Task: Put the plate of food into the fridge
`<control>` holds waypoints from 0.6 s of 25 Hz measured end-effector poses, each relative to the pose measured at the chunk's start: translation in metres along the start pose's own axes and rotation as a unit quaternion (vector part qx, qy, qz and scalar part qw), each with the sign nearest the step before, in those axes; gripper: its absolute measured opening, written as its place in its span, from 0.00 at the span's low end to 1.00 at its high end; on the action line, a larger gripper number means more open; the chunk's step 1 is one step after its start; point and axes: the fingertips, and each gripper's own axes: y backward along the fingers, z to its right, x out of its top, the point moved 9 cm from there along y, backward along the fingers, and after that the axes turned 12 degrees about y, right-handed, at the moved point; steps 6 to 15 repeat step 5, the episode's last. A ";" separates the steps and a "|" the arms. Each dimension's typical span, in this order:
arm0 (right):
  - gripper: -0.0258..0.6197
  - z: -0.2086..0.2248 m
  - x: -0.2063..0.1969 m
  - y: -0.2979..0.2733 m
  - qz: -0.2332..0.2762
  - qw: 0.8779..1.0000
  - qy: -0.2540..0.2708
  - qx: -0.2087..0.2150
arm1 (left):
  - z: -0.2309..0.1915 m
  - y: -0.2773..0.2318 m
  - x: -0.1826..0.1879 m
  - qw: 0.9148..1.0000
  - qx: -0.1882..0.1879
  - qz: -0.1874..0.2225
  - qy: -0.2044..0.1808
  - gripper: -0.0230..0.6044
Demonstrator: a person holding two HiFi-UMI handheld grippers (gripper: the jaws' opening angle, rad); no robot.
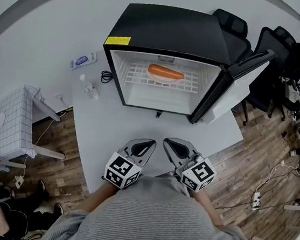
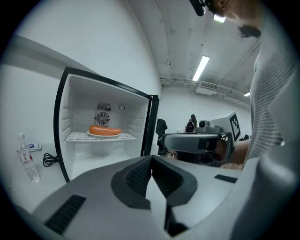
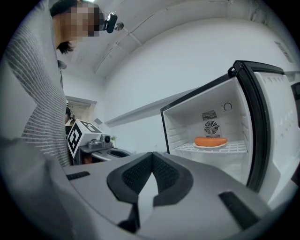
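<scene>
The fingers [image 2: 133, 178] of the left gripper [image 2: 151, 158] are closed tip to tip, with nothing between them. The fingers [image 3: 168, 177] of the right gripper [image 3: 152, 155] are pressed together in the same way and are also empty. In the head view both grippers sit side by side near the 6 o'clock edge of the white surface [image 1: 138, 123], just in front of the person's grey striped top [image 1: 164, 222], their tips angled toward each other. The plate of food [image 1: 165, 75], a white plate carrying one long orange piece, lies at 12 o'clock from the fingers and well apart from them. It rests on the wire shelf [image 1: 136, 78] inside the black fridge [image 1: 166, 29]. The fridge door [image 1: 241, 82] stands swung open at about 1 o'clock. At roughly 10 o'clock from the fingers, on the surface beside the fridge, are a small clear bottle [image 1: 88, 88], a coiled black cable [image 1: 107, 76] and a small packet [image 1: 83, 60].
</scene>
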 end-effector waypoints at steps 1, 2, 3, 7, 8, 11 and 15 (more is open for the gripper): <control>0.06 0.000 0.000 0.000 0.000 1.000 0.000 0.000 | 0.000 0.000 0.000 1.000 0.000 -0.001 0.001 0.05; 0.06 0.000 0.000 0.000 0.000 1.000 0.000 0.001 | 0.000 0.000 0.000 1.000 0.001 -0.001 0.001 0.05; 0.06 0.000 0.000 0.000 0.000 1.000 0.000 0.001 | 0.000 0.000 0.000 1.000 0.001 -0.001 0.002 0.05; 0.06 0.000 0.000 -0.001 0.000 1.000 0.000 0.003 | -0.001 0.000 0.000 1.000 0.001 -0.002 0.002 0.05; 0.06 0.000 0.000 -0.001 0.000 1.000 0.000 0.003 | -0.001 0.000 0.000 1.000 0.001 -0.002 0.002 0.05; 0.06 0.000 0.000 -0.001 0.000 1.000 0.000 0.003 | -0.001 0.000 0.000 1.000 0.001 -0.002 0.002 0.05; 0.06 0.000 0.000 -0.001 0.000 1.000 0.000 0.003 | -0.001 0.000 0.000 1.000 0.001 -0.002 0.002 0.05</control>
